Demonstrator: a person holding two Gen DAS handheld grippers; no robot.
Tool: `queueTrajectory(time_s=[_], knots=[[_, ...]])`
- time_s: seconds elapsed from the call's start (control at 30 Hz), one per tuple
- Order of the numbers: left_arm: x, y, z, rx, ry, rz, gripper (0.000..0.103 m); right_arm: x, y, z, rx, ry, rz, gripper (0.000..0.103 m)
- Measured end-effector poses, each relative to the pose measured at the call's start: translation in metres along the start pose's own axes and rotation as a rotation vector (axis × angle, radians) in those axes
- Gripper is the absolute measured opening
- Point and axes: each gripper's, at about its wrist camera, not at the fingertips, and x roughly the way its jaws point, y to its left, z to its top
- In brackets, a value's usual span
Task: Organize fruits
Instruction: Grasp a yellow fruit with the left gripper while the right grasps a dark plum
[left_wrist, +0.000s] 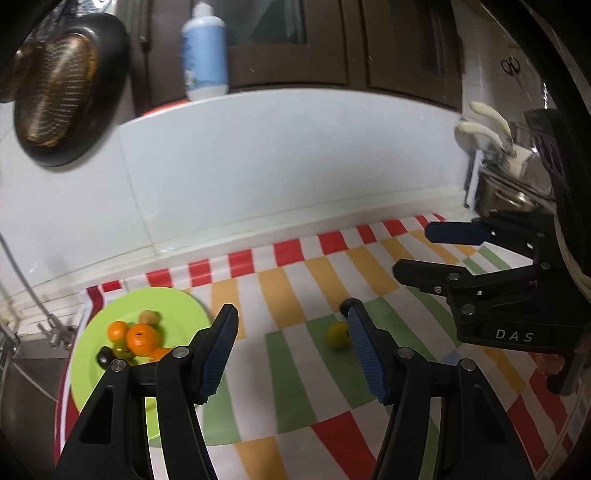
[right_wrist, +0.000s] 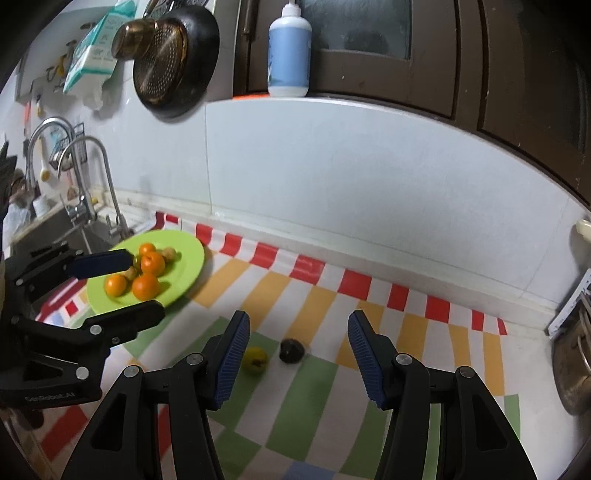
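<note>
A: Where is the fruit that is not put away?

B: Two bits lie loose on the striped surface (right_wrist: 317, 373); a yellow fruit (right_wrist: 255, 360) just past the tip of the right gripper's (right_wrist: 295, 354) left finger; a dark fruit (right_wrist: 291, 350) in line with the gap between its fingers, a bit farther off. The rest sit on the green plate (right_wrist: 184, 258), well off to the left of those fingers.

A: Are the fingers holding anything?

B: No; both pairs are spread with nothing in the gap. The left gripper (left_wrist: 291, 347) has the yellow fruit just by its right finger, partly hidden.

A: How should the next pick go?

B: I think one gripper should take one fruit; bring it down so the fruit sits in the middle of the gap; close slowly, since round fruit may roll; keep the other gripper out of the way.
</note>
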Motion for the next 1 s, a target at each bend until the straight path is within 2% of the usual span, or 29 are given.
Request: queueTrajectory(time_s=[0.17,0.3,0.6,1.0], knots=[[0.018,-0.009,-0.005,0.039,0.035,-0.035,0.059,0.012,-0.005,-0.008,-0.026,0.031,0.016,0.056],[0.033,-0.013,-0.01,0.067,0.059,-0.063,0.054,0.029,-0.009,-0.015,-0.039,0.068,0.039,0.056],[0.071,-0.02,-0.021,0.118,0.133,-0.183,0.043,0.06,-0.008,-0.027,-0.099,0.132,0.081,0.054],[0.102,-0.023,-0.016,0.175,0.187,-0.224,0.037,0.091,-0.01,-0.035,-0.16,0.184,0.135,0.044]])
